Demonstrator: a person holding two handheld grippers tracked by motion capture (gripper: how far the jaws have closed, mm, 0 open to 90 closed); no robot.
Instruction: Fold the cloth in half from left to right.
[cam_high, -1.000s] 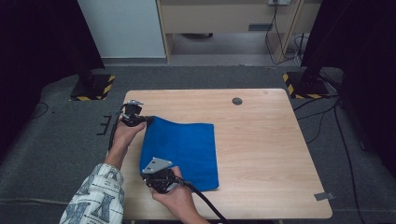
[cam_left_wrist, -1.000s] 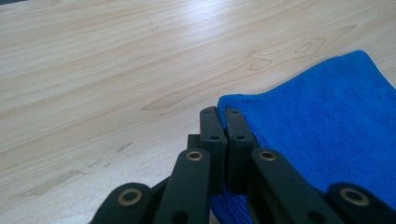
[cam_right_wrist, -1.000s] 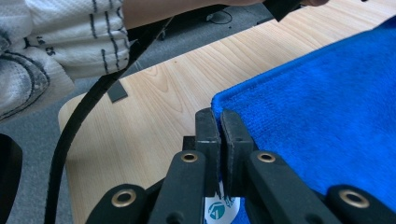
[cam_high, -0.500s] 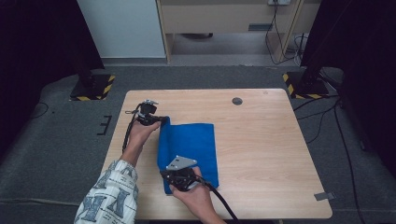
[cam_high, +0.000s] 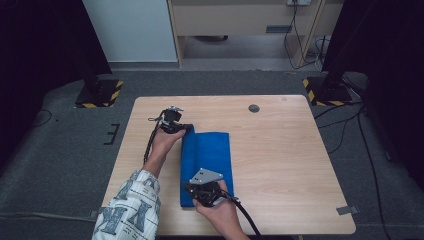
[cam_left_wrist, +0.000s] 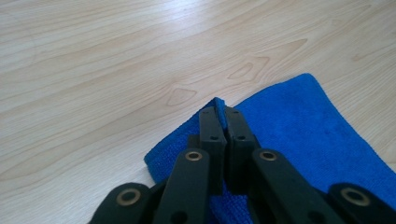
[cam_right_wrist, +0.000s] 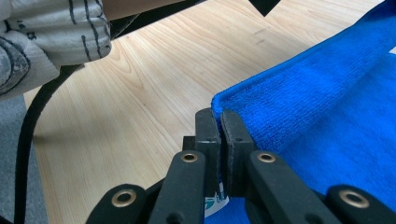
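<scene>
A blue towel (cam_high: 212, 157) lies on the wooden table (cam_high: 280, 160), partly folded over from its left side. My left gripper (cam_high: 186, 128) holds the towel's far left corner; in the left gripper view the jaws are shut on the towel (cam_left_wrist: 299, 126) at its corner, gripper (cam_left_wrist: 219, 109). My right gripper (cam_high: 192, 192) holds the near left corner, under its grey plate. In the right gripper view the gripper (cam_right_wrist: 218, 116) is shut on the edge of the blue towel (cam_right_wrist: 322, 107), which lifts into a raised fold.
A small dark round disc (cam_high: 254, 108) sits near the table's far edge. The right half of the table is bare wood. A patterned sleeve (cam_high: 131, 207) comes in at the bottom left. Black stands (cam_high: 97, 90) flank the table on grey carpet.
Both grippers have carried the towel's left edge to the right, over the rest of the cloth. The towel now looks narrower, and the hands sit nearer the table's middle.
</scene>
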